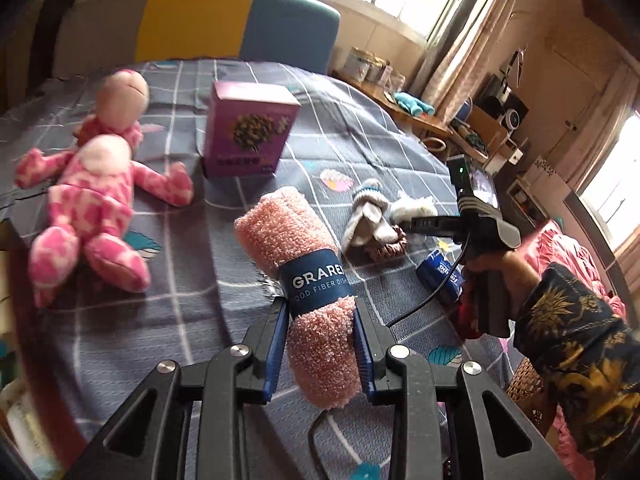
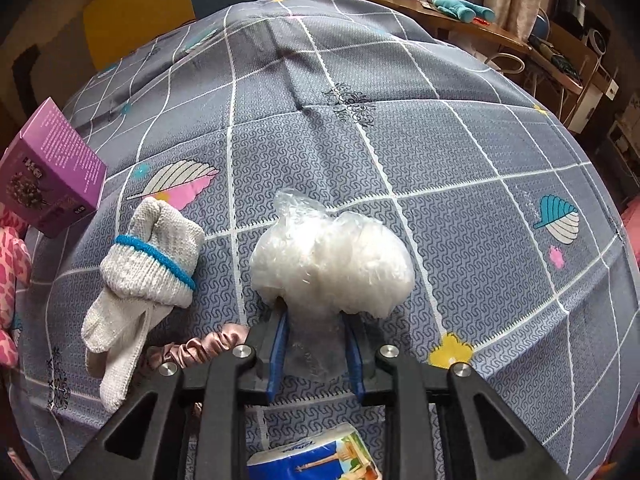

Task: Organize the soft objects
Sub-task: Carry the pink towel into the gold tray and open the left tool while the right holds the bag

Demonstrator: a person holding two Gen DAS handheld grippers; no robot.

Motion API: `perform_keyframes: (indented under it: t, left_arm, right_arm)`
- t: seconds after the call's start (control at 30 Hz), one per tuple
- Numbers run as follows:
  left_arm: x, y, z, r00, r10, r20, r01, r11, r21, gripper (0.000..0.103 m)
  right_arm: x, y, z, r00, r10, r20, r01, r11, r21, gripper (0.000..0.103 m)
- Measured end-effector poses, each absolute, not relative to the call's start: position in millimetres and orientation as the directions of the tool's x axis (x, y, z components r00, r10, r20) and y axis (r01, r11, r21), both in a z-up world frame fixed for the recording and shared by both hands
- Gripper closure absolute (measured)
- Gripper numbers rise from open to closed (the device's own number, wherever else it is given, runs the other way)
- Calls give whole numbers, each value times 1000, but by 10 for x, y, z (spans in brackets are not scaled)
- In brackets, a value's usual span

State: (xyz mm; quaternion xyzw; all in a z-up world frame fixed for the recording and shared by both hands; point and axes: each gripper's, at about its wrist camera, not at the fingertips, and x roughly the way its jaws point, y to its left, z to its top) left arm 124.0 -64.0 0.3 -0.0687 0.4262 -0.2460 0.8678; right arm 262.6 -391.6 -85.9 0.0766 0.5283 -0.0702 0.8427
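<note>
left wrist view: my left gripper [image 1: 320, 344] is clamped on the rolled pink cloth [image 1: 296, 264], whose long axis runs straight ahead over the bed [image 1: 360, 128], with the purple box [image 1: 248, 132] beyond and the pink plush toy [image 1: 92, 200] off to the left. my right gripper [image 2: 316, 344] pinches the neck of a clear bag of white stuffing [image 2: 332, 260], the bulk lying just ahead on the bed, the grey gloves [image 2: 140, 276] close on its left. i see no open container; the box looks shut.

The bedsheet [image 2: 460, 152] is grey-blue with a white grid and shell prints. The rolled cloth [image 1: 298, 276] is salmon pink — its band navy. The plush toy [image 1: 92, 200] is pink-and-white patched, the box [image 1: 248, 128] purple, the gloves [image 2: 144, 264] off-white — blue-banded.
</note>
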Motion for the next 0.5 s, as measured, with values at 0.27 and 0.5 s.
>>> perform_keyframes:
  t: [0.27, 0.5]
  left_arm:
    - [958, -78, 202, 593, -407, -695, 273, 913, -302, 72]
    - [753, 820, 353, 666, -277, -693, 97, 953, -288, 72]
  right_arm:
    - [2614, -3830, -856, 440, -87, -894, 166, 986, -14, 78]
    - [2617, -3817, -836, 440, -102, -892, 161, 986, -34, 78]
